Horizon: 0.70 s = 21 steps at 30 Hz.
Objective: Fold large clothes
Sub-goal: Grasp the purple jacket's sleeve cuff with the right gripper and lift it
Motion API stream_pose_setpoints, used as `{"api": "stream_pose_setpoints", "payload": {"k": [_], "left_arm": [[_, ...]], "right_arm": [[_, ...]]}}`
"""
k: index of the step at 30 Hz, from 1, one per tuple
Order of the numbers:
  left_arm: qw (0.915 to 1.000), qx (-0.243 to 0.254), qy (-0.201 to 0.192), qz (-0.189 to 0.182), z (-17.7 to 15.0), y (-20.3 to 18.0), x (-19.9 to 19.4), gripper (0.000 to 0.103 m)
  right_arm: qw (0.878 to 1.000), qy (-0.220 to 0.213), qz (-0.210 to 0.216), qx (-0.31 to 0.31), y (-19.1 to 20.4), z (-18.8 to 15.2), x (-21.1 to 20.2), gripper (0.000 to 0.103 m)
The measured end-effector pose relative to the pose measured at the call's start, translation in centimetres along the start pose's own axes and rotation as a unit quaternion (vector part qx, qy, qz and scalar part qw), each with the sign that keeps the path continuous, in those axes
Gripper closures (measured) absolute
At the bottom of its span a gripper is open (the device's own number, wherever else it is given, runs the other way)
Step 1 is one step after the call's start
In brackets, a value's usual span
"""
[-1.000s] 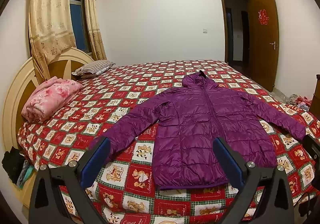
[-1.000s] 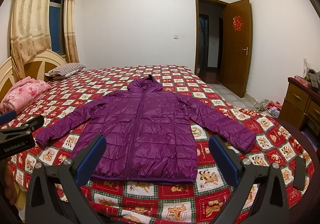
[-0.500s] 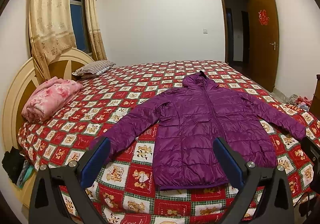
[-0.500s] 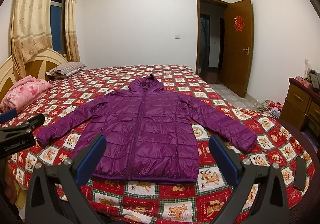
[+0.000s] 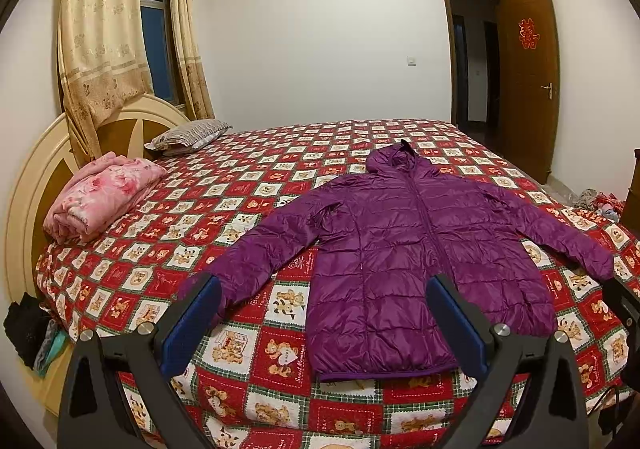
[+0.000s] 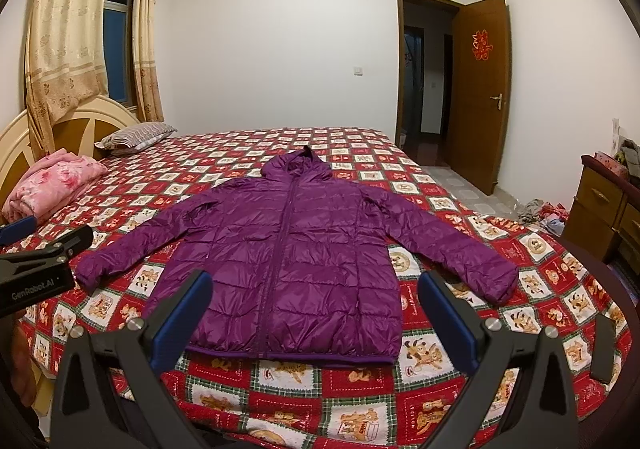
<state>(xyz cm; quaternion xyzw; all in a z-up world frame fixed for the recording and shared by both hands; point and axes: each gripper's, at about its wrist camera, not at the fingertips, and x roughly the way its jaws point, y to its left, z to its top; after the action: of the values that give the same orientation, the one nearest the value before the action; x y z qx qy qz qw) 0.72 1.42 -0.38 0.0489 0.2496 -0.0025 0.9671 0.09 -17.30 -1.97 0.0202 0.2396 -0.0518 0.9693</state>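
Right wrist view: your right gripper and left gripper hover level, both spread wide, purple hooded puffer jacket flat ahead

Each gripper has a black frame with 2 long angled fingers. The left gripper and the right gripper both carry flat blue pads on the inner finger faces. 1 round silver screw sits at the base of each finger, with a second screw farther out on the frame. Seen from the right wrist camera, the left gripper body is black and bears white lettering "GenRobot.AI"; a blue pad edge shows just above that lettering.
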Motion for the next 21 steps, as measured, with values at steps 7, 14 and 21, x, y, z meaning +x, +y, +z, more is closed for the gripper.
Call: {"api": "stream_pose_setpoints", "payload": {"k": [7,14,21], "left_arm": [[0.9998,0.009,0.018,-0.006,-0.5,-0.8,3.3,0.001],[0.9976,0.059,0.033,0.013,0.5,-2.3,10.3,0.001],[0.9952,0.076,0.053,0.031,2.7,-2.5,18.8,0.001]], "right_arm": [[1.0,0.017,0.016,0.009,-1.4,-0.6,2.0,0.0],[0.992,0.077,-0.033,0.089,-10.0,-1.9,7.8,0.0],[0.967,0.12,-0.118,0.192,-21.9,-2.5,13.1,0.007]]}}
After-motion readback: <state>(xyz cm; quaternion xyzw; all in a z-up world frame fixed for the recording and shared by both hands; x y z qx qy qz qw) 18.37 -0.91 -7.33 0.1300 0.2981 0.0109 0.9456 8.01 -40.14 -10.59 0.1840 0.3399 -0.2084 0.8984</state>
